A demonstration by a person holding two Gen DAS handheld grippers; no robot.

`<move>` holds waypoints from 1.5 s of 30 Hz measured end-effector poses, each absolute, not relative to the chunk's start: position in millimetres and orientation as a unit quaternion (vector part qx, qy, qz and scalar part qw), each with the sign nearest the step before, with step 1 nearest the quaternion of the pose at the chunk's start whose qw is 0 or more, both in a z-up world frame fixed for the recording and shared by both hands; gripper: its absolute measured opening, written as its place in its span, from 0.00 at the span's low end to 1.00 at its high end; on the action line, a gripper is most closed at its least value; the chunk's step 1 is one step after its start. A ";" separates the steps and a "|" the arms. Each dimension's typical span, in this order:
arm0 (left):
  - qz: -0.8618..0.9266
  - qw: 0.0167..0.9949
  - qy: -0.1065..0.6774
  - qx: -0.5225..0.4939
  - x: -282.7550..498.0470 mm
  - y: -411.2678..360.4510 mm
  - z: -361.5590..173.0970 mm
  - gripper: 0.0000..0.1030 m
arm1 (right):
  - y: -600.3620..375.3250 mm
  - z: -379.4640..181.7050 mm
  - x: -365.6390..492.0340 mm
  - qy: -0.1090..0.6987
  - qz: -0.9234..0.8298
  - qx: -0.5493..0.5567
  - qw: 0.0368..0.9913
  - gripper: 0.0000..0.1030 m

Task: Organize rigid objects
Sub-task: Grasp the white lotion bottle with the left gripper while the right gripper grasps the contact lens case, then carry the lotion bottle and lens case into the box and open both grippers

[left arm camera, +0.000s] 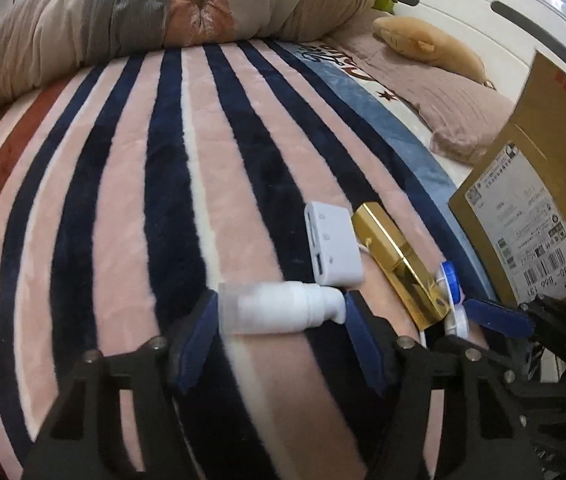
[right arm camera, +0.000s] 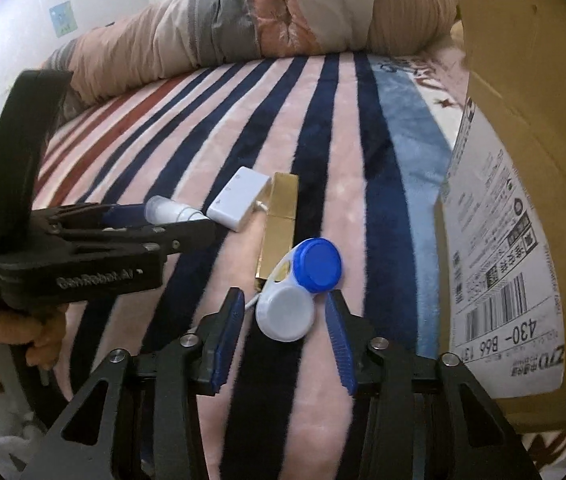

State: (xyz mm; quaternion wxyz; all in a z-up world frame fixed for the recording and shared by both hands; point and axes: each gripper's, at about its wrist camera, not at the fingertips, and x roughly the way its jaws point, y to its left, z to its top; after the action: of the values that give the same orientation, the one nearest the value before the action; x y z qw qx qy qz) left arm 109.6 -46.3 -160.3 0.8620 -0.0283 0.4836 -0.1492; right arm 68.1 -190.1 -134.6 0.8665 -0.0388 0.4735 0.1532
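On the striped blanket lie a white pump bottle (left arm camera: 279, 307), a white adapter hub (left arm camera: 334, 249), a gold rectangular case (left arm camera: 399, 270) and a contact lens case with a blue and a white cap (right arm camera: 297, 290). My left gripper (left arm camera: 281, 322) is open, its blue pads on either side of the pump bottle, which lies crosswise between them. My right gripper (right arm camera: 283, 318) is open, its pads flanking the white cap of the lens case. The left gripper (right arm camera: 155, 220) also shows in the right wrist view beside the bottle (right arm camera: 171, 211), hub (right arm camera: 235, 202) and gold case (right arm camera: 279, 220).
A cardboard box (right arm camera: 523, 160) with a shipping label stands at the right, close to the lens case; it also shows in the left wrist view (left arm camera: 535, 200). A rolled quilt (left arm camera: 163, 12) lies across the back. A pillow (left arm camera: 463, 116) and a plush toy (left arm camera: 427, 42) lie at the far right.
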 end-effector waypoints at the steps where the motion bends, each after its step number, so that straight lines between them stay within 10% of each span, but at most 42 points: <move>1: -0.150 0.862 0.484 -0.030 108.8 -45.6 -159.8 0.59 | -190.6 -135.4 67.6 0.476 0.154 -0.037 0.865 0.24; 23: -0.171 0.915 0.365 -0.029 58.1 -8.3 -18.7 0.59 | -154.9 -13.1 14.6 0.312 0.255 -0.081 0.912 0.24; 45: -0.331 0.878 0.337 0.073 75.0 -218.6 37.9 0.59 | -343.9 -7.4 5.2 0.335 0.072 -0.108 0.933 0.24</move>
State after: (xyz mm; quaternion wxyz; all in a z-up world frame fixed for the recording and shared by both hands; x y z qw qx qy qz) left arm 75.0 -218.6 37.9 0.8785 0.0731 0.3371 -0.3306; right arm 5.2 -343.9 -7.4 0.9334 -0.1075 0.3346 0.0718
